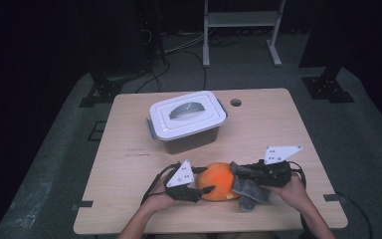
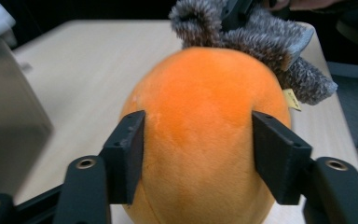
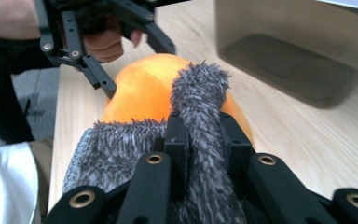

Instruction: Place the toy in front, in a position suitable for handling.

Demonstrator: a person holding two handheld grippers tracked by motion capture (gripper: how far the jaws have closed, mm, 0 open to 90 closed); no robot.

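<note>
Fingers of my left gripper [image 1: 205, 180] stand about half open around the near end of the orange plush toy [image 1: 220, 181]; in the left gripper view one black finger [image 2: 127, 154] sits on each flank of the orange body [image 2: 205, 135], very close to the fabric, but I cannot tell if they really press on it. My left hand [image 1: 160, 200] holds this gripper at the lower left of the high view, with the grey three-cornered plate [image 1: 181, 174] on top of it. The toy itself lies on the wooden worktop [image 1: 129, 164] near my edge, between the two grippers, and well apart from the grey box with the white lid [image 1: 186, 119], which stands farther back, near the middle of the worktop. On the right side of the toy there is a grey fuzzy part [image 1: 248, 189], attached to the orange body. My right gripper [image 3: 204, 140] is closed tightly on one strip of this grey fuzzy part [image 3: 200, 107]; in the right gripper view the strip passes upright between the two fingers [image 3: 177, 140] and its tip curls over the orange body [image 3: 144, 93]. My right hand [image 1: 293, 191] holds this gripper at the lower right of the high view.
</note>
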